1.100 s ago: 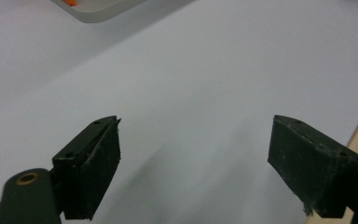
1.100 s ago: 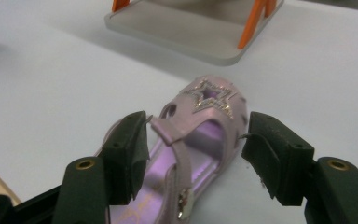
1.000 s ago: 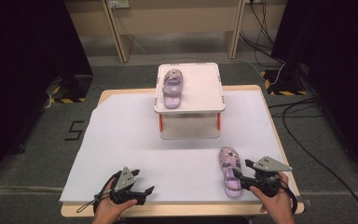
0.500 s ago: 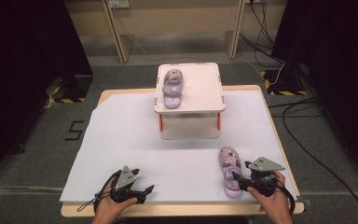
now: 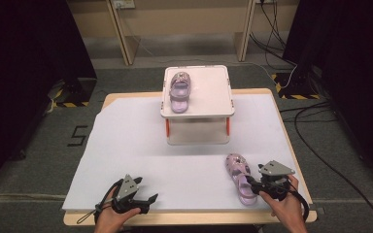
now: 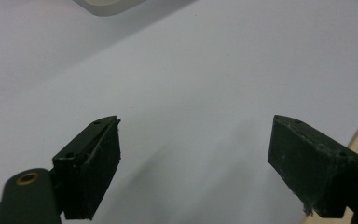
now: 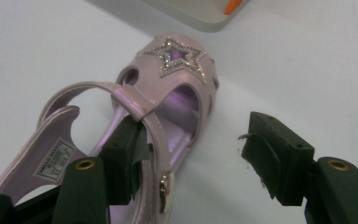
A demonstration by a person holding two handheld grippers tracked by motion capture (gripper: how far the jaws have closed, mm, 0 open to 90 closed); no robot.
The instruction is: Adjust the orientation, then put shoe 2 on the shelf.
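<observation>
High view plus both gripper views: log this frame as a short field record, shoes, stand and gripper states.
table: white sheet over a wooden top
stand: white stand, far centre
shoe 1: purple sandal lying on the stand's left part
shoe 2: matching star sandal on the sheet, near right
right gripper: open, one jaw inside the sandal, one outside
left gripper: open over bare sheet
</observation>
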